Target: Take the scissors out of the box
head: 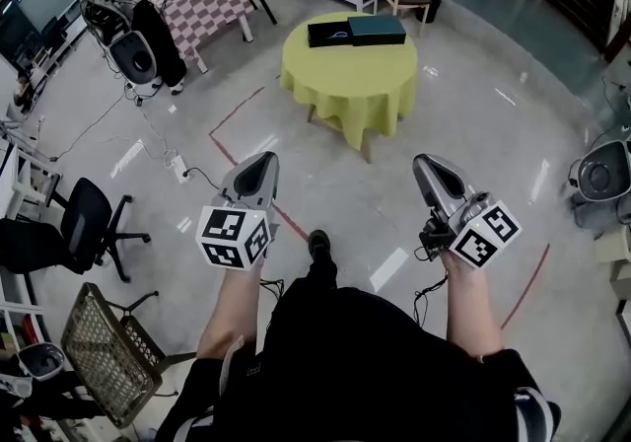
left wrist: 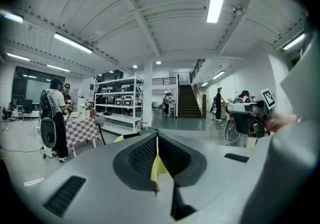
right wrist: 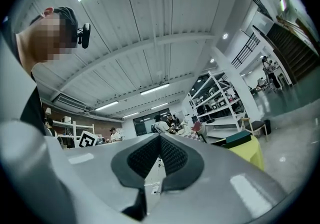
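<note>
Left tongs [head: 262, 162] and right tongs [head: 426, 164] are both closed and hold nothing. The box [head: 331, 35] lies on the yellow desk [head: 345, 80], well ahead; the scissors are too small to see. Best to come close first, then open 1 tongs over it.

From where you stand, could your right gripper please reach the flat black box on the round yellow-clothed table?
Probably not yet: the right gripper is held near the body, while the flat black box sits on the round yellow-clothed table across the grey floor. Nothing blocks the way.
</note>
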